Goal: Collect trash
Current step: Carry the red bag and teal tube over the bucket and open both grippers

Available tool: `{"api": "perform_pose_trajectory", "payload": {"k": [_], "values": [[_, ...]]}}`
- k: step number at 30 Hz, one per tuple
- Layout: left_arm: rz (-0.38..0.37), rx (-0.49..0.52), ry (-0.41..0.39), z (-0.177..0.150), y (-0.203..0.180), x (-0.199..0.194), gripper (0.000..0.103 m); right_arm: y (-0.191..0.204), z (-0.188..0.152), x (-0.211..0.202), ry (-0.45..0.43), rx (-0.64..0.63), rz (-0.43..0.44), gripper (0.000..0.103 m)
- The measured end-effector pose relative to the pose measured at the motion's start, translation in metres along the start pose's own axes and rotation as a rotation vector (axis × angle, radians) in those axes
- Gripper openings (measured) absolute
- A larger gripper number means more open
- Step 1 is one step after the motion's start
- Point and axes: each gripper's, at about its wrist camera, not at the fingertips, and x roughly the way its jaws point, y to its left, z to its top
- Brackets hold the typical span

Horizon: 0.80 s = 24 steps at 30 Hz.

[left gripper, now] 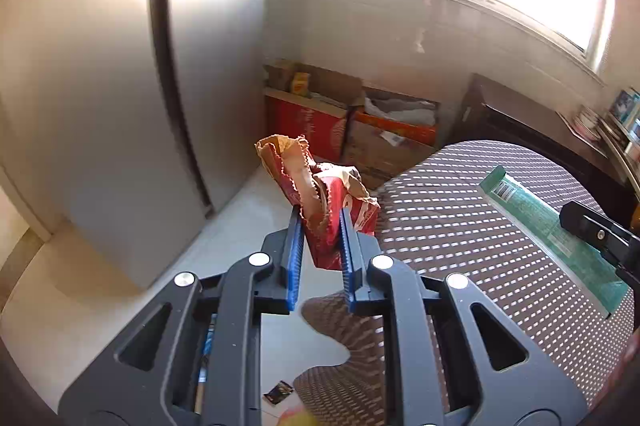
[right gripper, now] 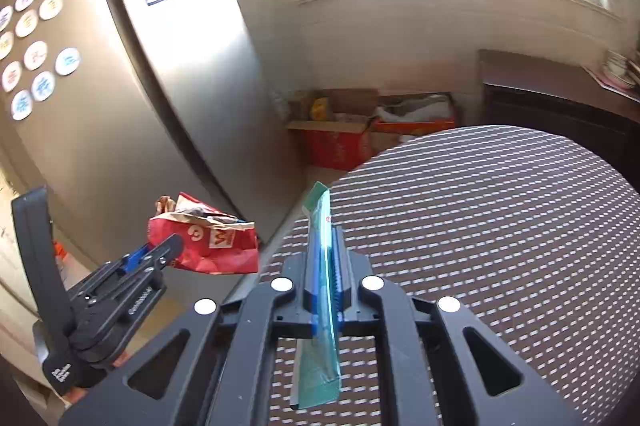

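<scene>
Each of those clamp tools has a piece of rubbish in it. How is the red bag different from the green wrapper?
The red paper bag is crumpled and bulky, with a torn brown top; the green wrapper is flat, long and thin. The bag is red and brown paper; the wrapper looks like glossy teal plastic with a barcode. The bag is in the left tool, off the table's edge; the wrapper is in the right tool, over the woven table mat. Both are clamped and lifted.

Black tool [left gripper: 320,226] — ridged blue pads [left gripper: 295,258], silver rivets
</scene>
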Motion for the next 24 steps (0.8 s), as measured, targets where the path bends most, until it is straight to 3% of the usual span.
{"api": "perform_pose_trajectory", "payload": {"k": [11, 16, 24], "values": [[0.114, -0.087, 0.013, -0.022, 0.083, -0.018, 0.017, 0.112, -0.018, 0.023, 0.065, -0.154, 0.125, 0.006], [0.172, -0.113, 0.06, -0.043, 0.12, -0.017, 0.017, 0.159, -0.039, 0.052, 0.14, -0.196, 0.181, 0.006], [0.263, -0.146, 0.162, -0.076, 0.176, 0.006, 0.018, 0.205, -0.076, 0.091, 0.238, -0.25, 0.215, 0.006]]}}
